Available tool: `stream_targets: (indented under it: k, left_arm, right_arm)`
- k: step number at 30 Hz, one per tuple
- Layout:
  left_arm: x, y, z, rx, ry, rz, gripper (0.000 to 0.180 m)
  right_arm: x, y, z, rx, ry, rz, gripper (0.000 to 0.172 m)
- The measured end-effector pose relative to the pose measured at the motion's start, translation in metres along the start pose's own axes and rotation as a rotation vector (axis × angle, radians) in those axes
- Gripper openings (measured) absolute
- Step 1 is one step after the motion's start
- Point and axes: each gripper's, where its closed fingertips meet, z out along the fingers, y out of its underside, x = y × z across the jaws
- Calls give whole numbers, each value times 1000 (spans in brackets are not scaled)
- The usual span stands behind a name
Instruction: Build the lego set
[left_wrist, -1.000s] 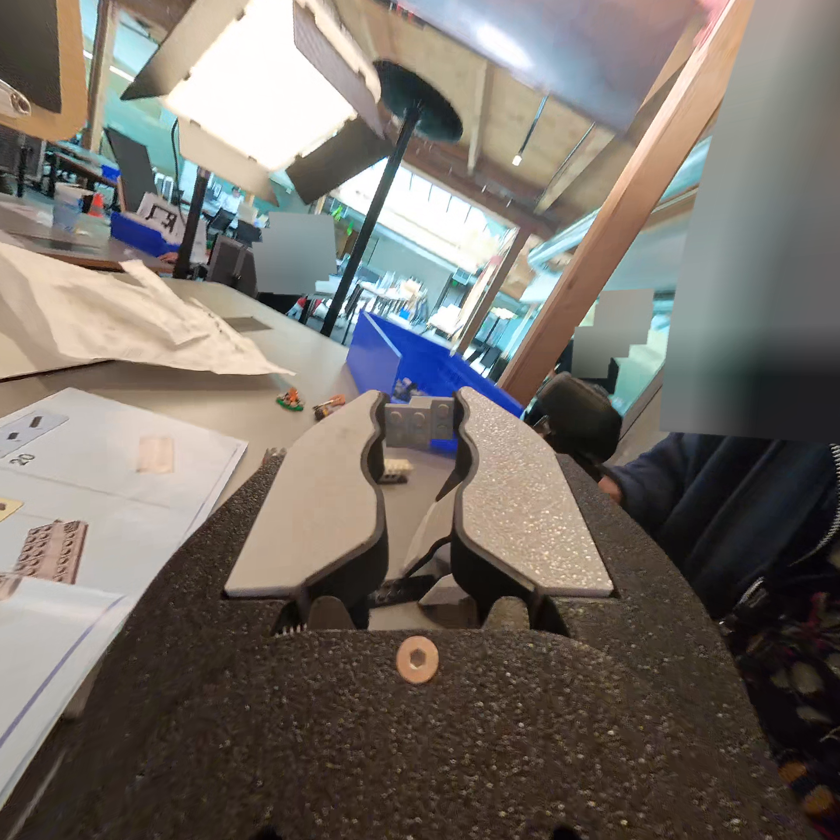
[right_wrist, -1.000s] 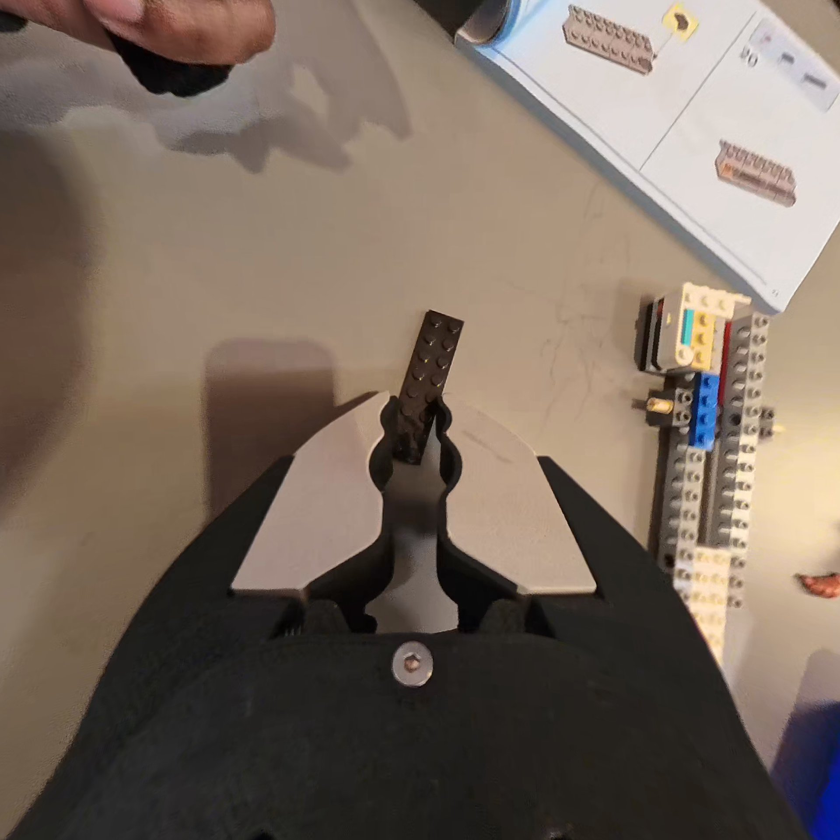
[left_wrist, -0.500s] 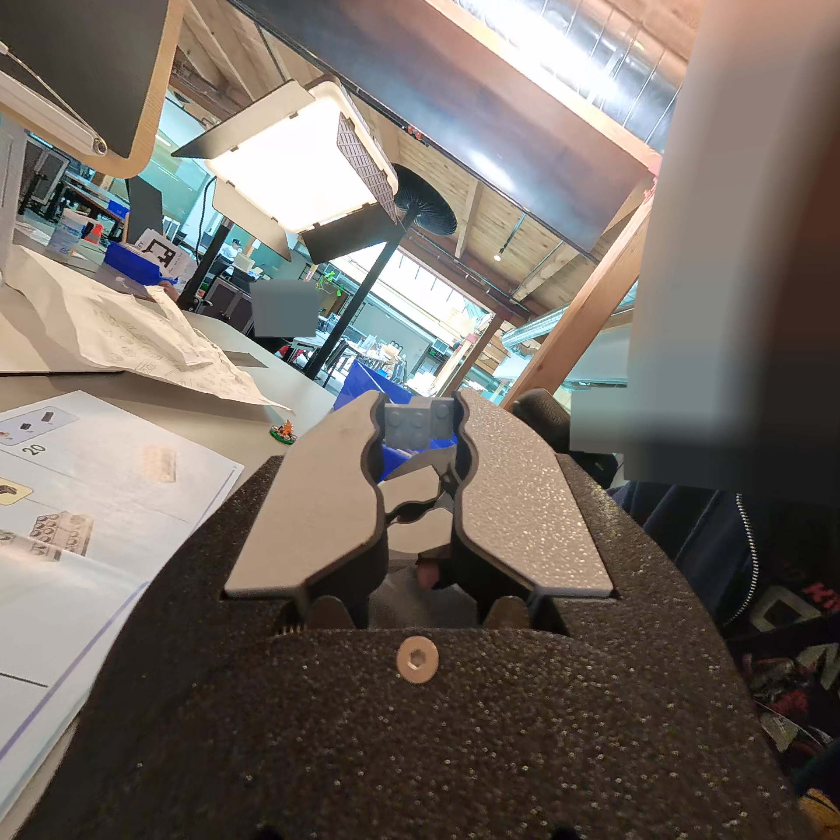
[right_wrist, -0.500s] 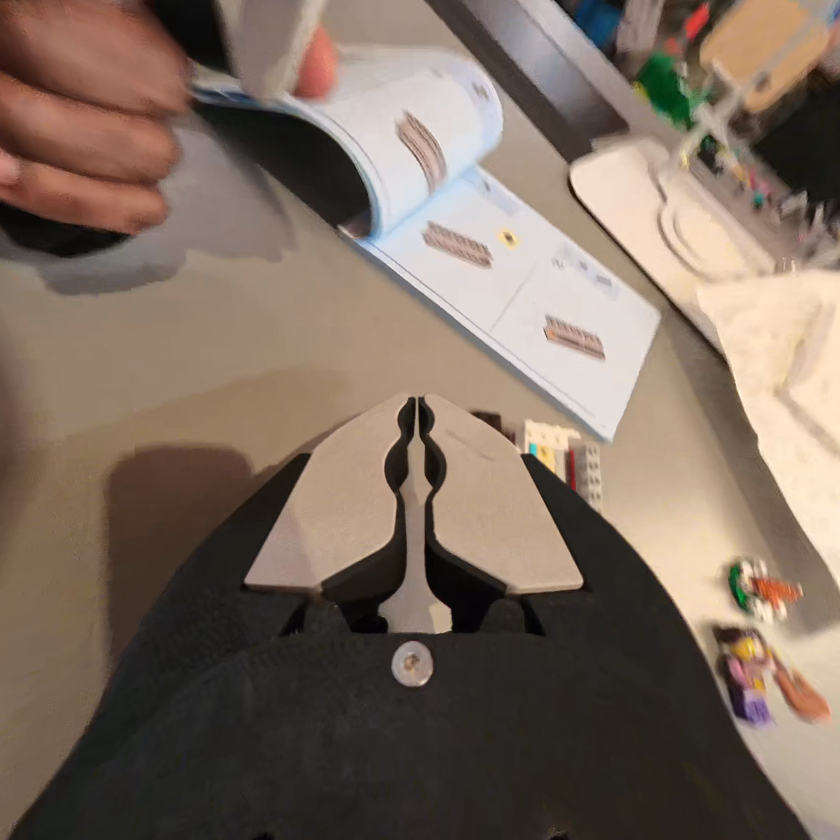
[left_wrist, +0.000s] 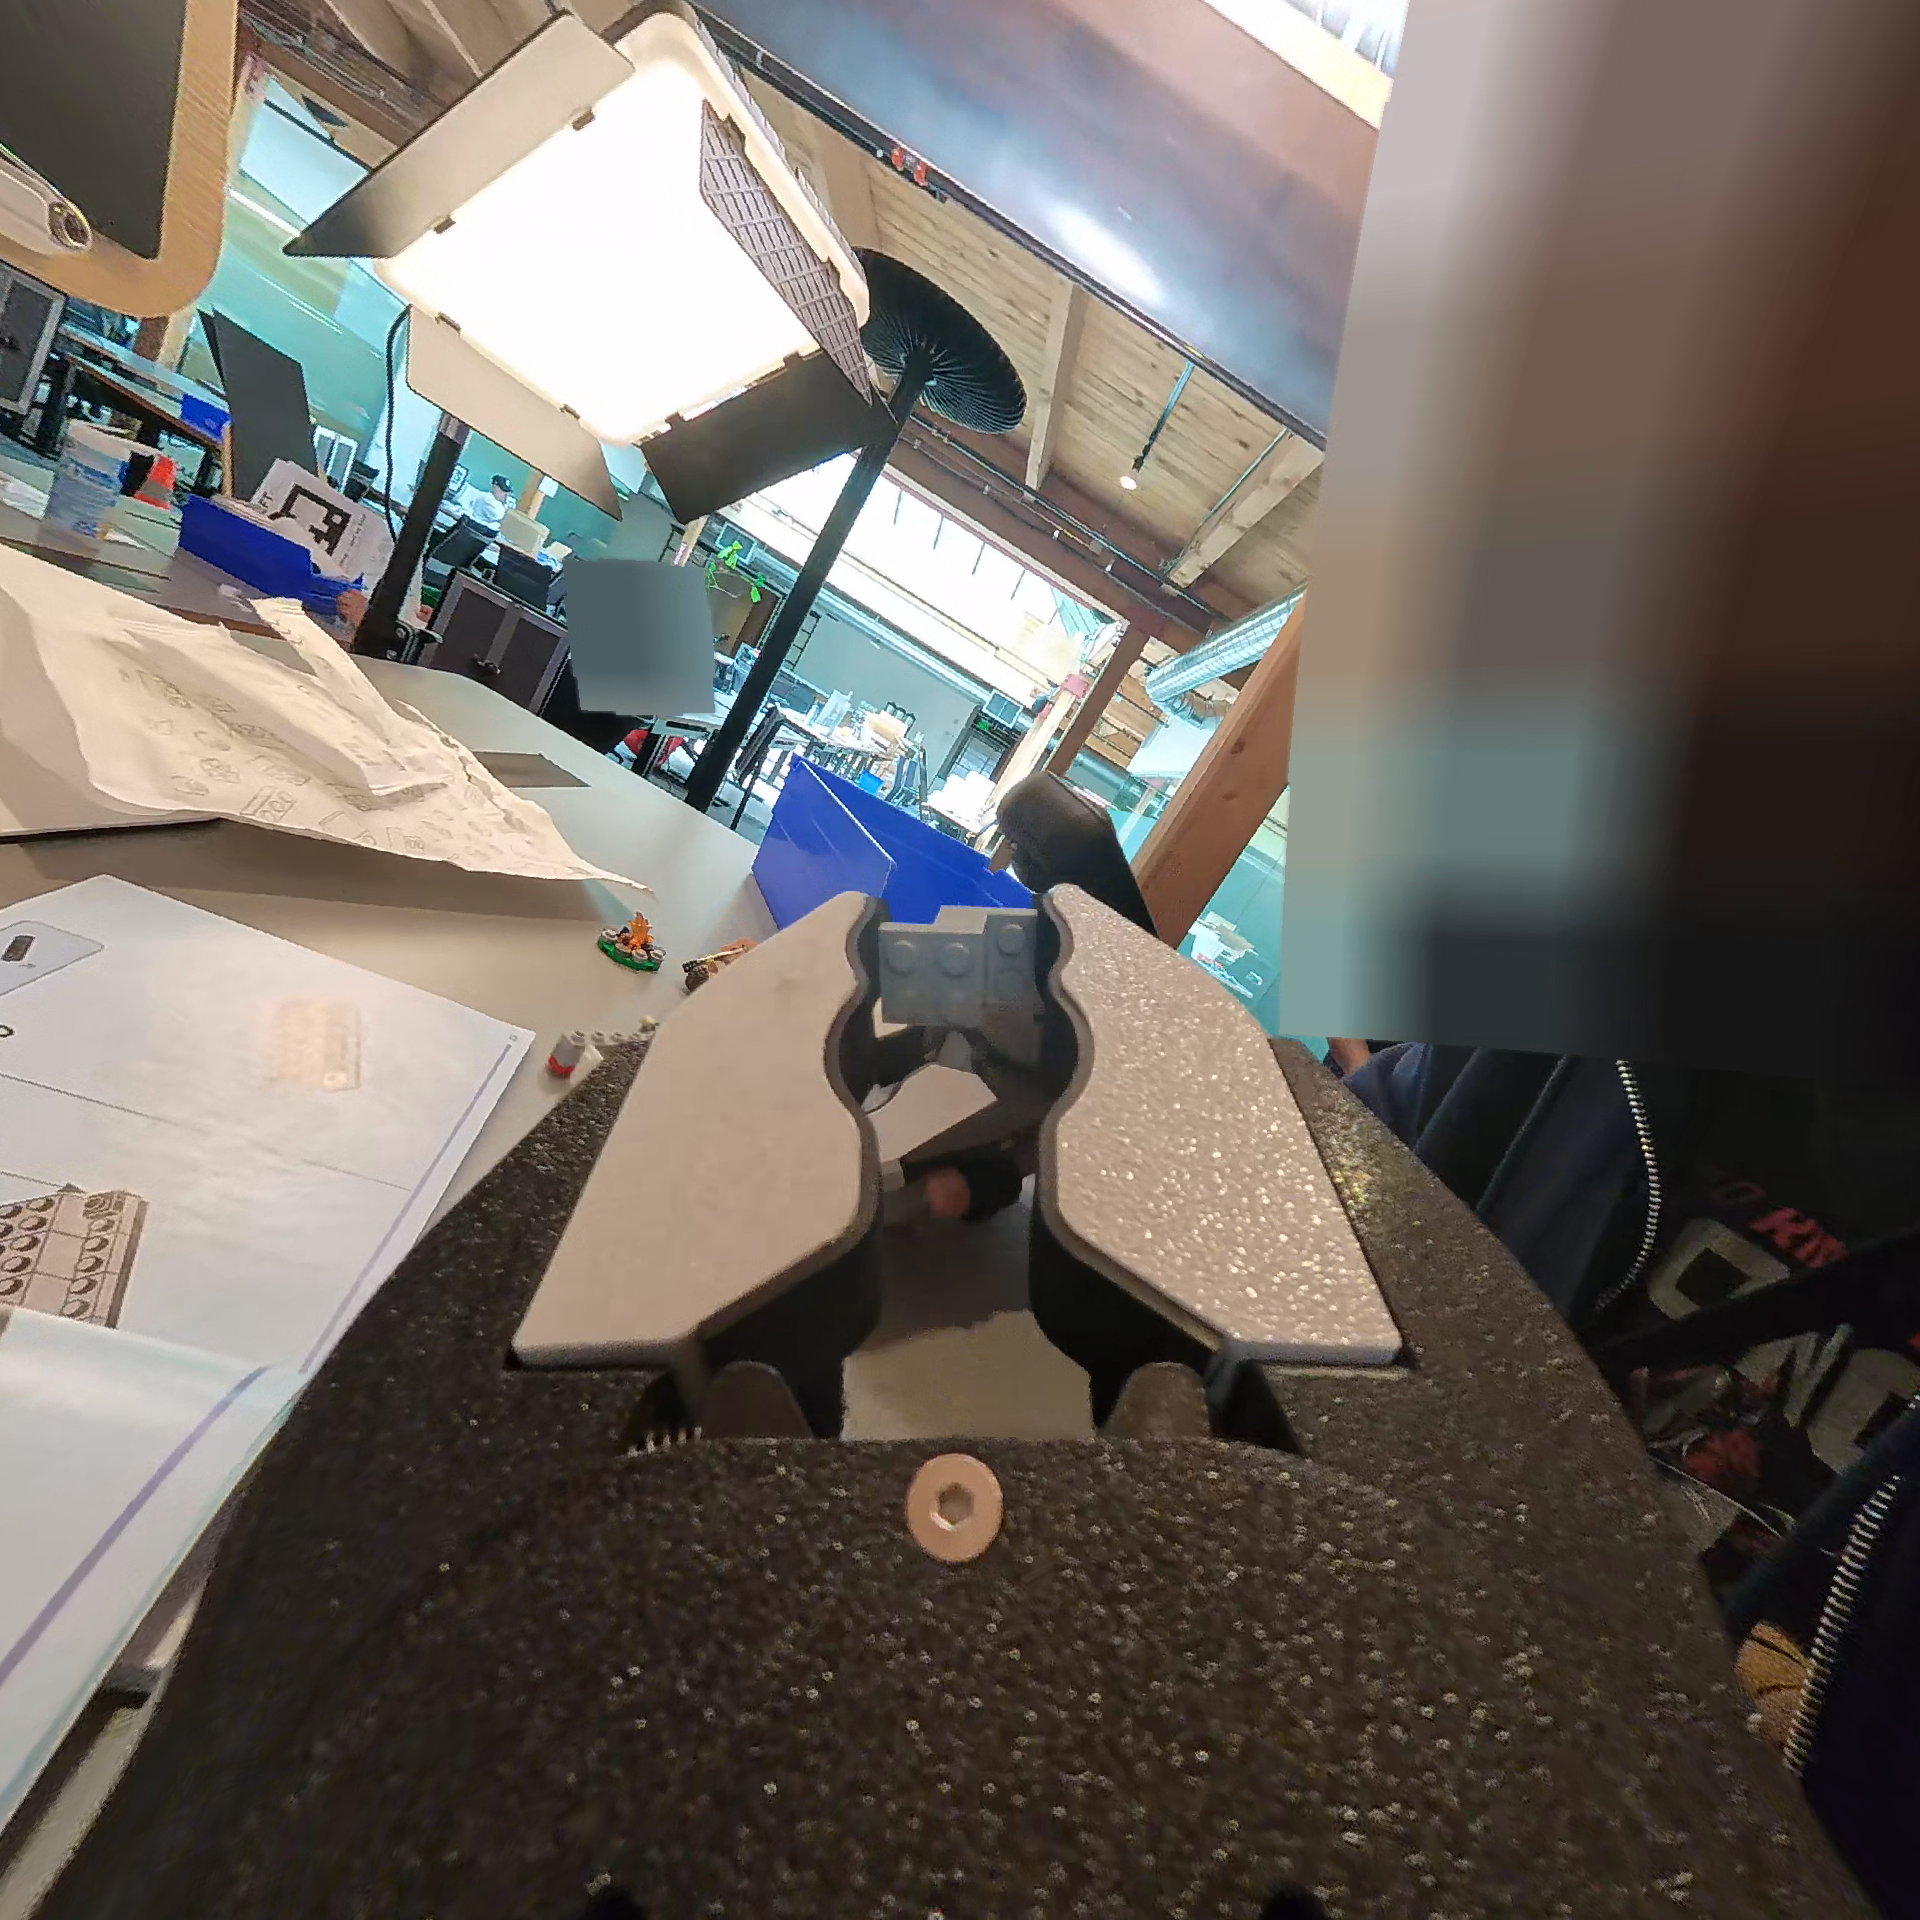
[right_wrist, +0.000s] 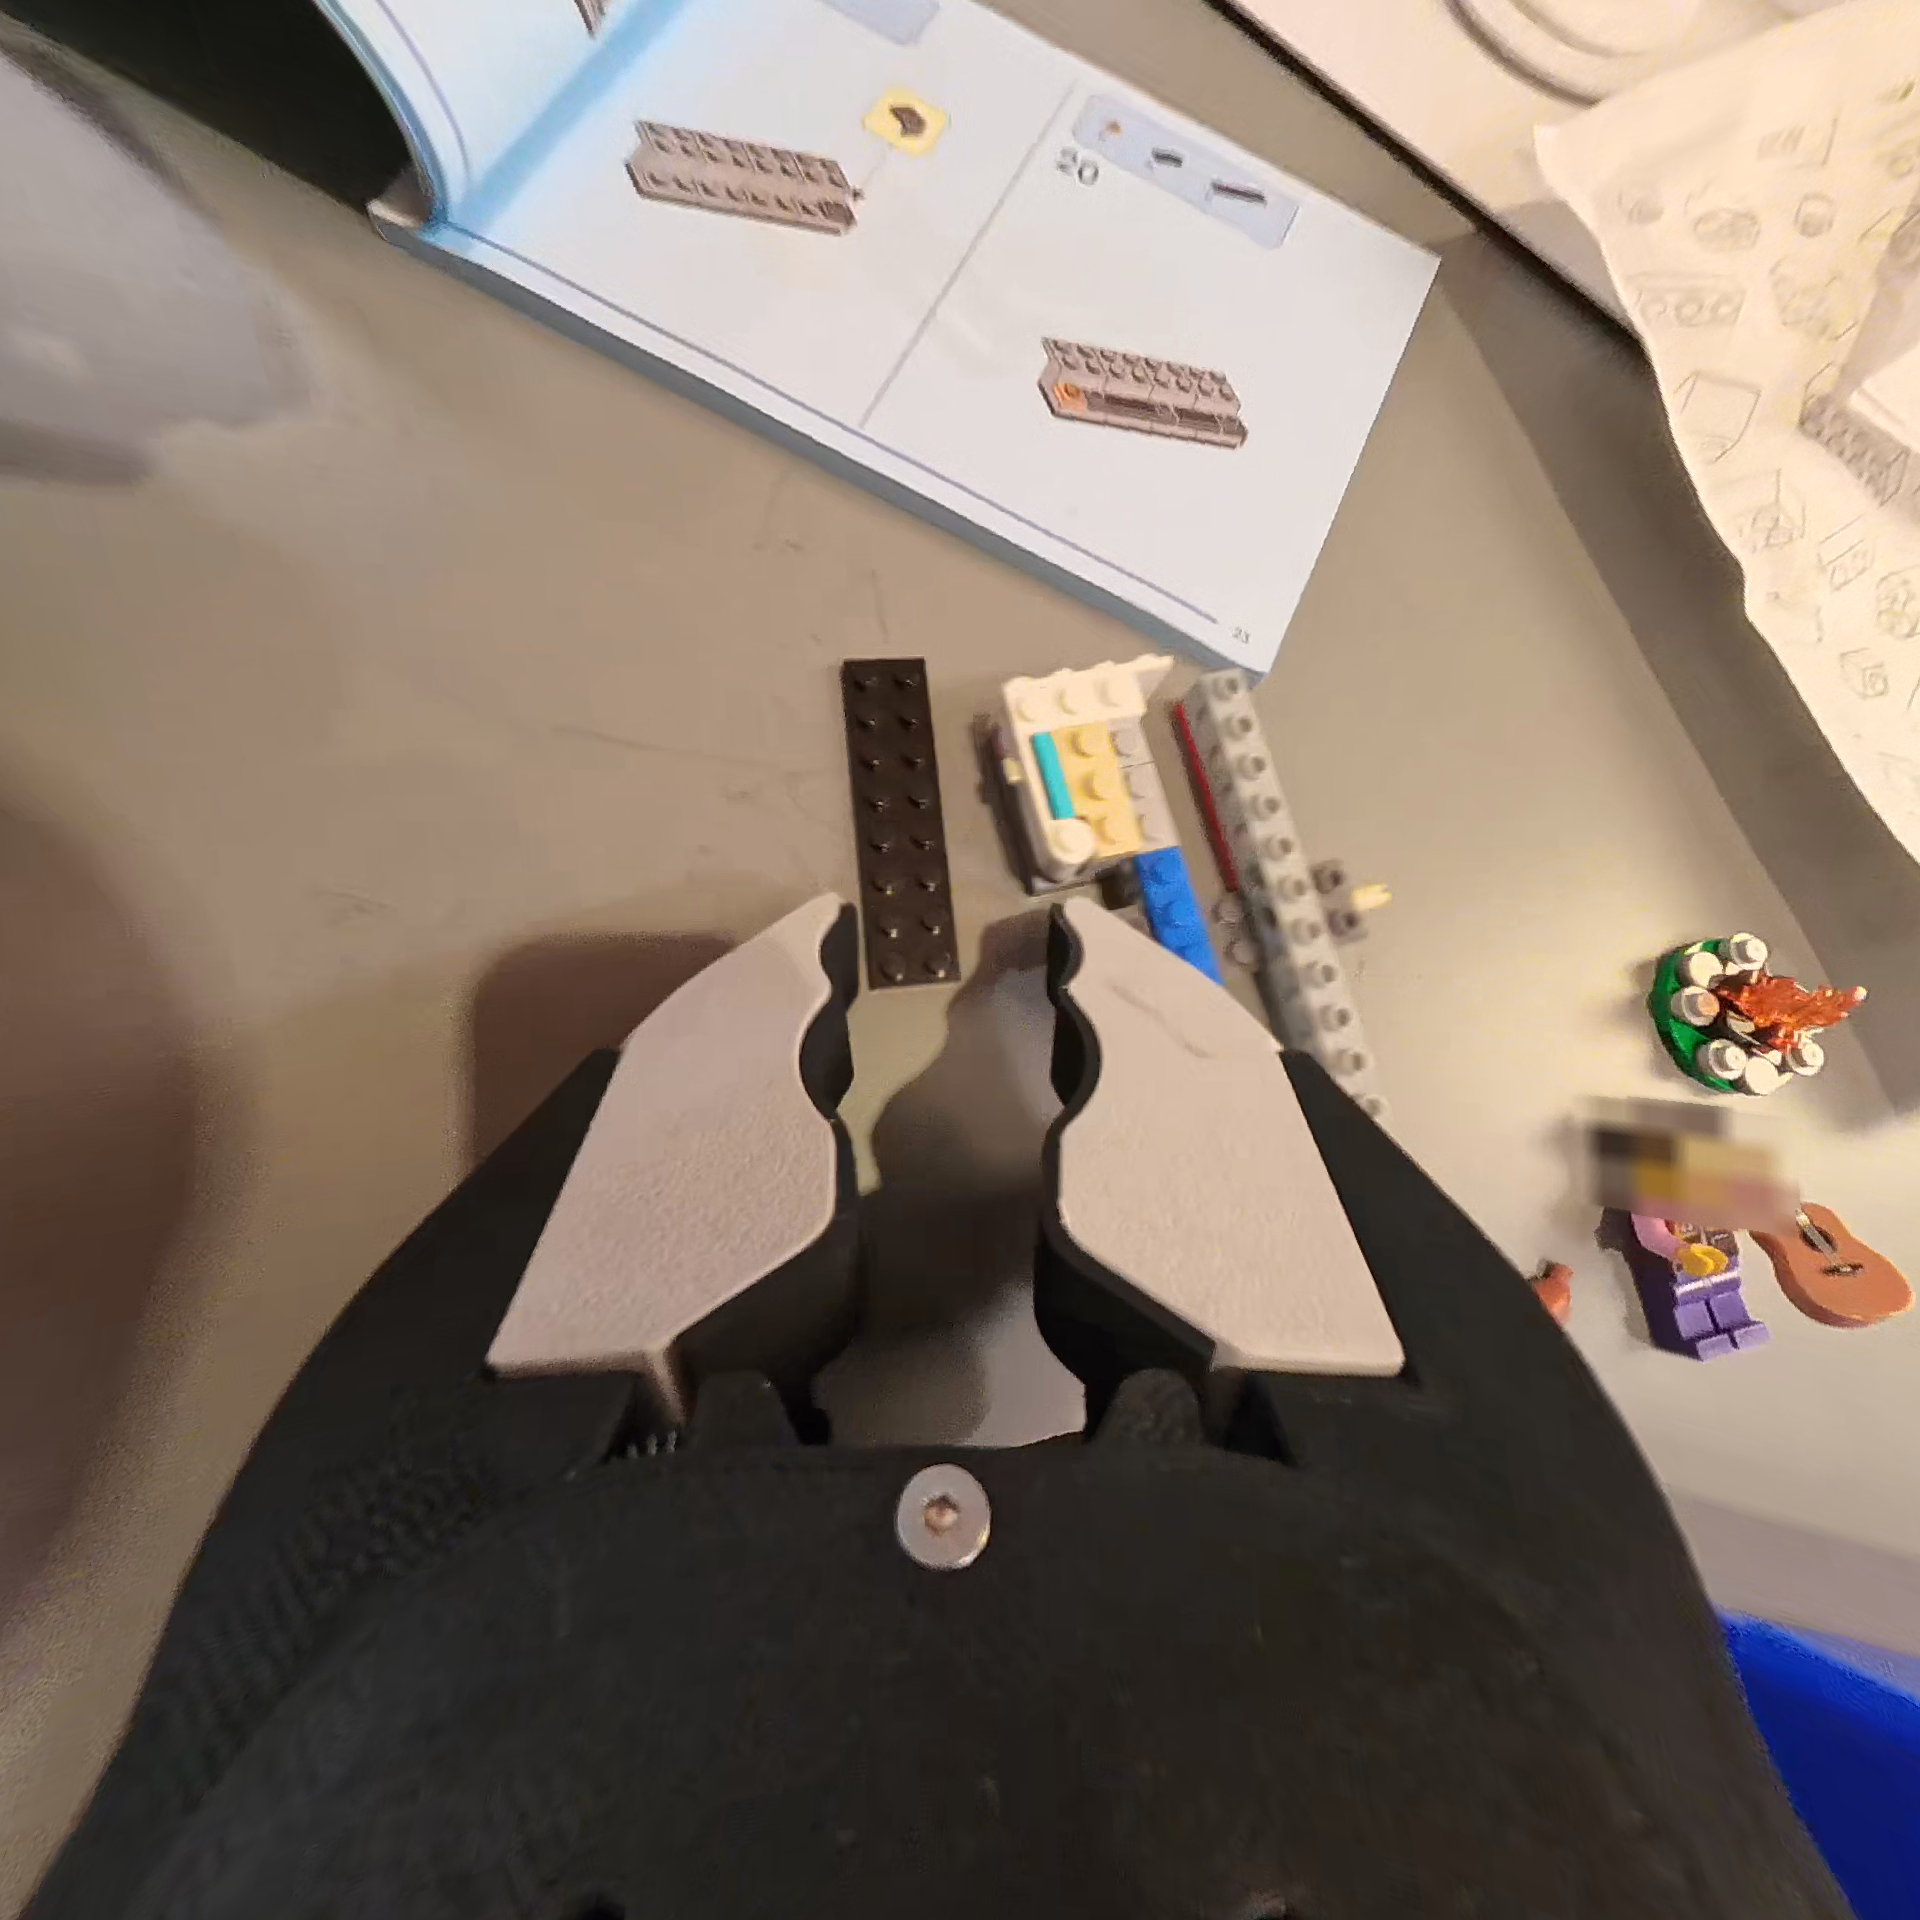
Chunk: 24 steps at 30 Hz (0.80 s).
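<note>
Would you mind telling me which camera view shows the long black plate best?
The right wrist view: the black plate lies flat on the table, fully visible. The left wrist view does not show it.

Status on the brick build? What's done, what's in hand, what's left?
Done: a partial brick assembly with a long grey beam lies below the open instruction booklet.

In hand: the left gripper clamps a grey studded plate.

Left: the black studded plate lies loose on the table, just ahead of the open right gripper.
</note>
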Motion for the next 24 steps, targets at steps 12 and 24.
stream_targets:
  k: [12,24]
  left_arm:
    - [-7,15,7,-80,-43,-34,28]
    - [-23,47,3,-366,-233,208,28]
  right_arm:
    - [-8,-2,3,-4,-69,-53,16]
    - [-34,-26,-11,177,-102,-287,15]
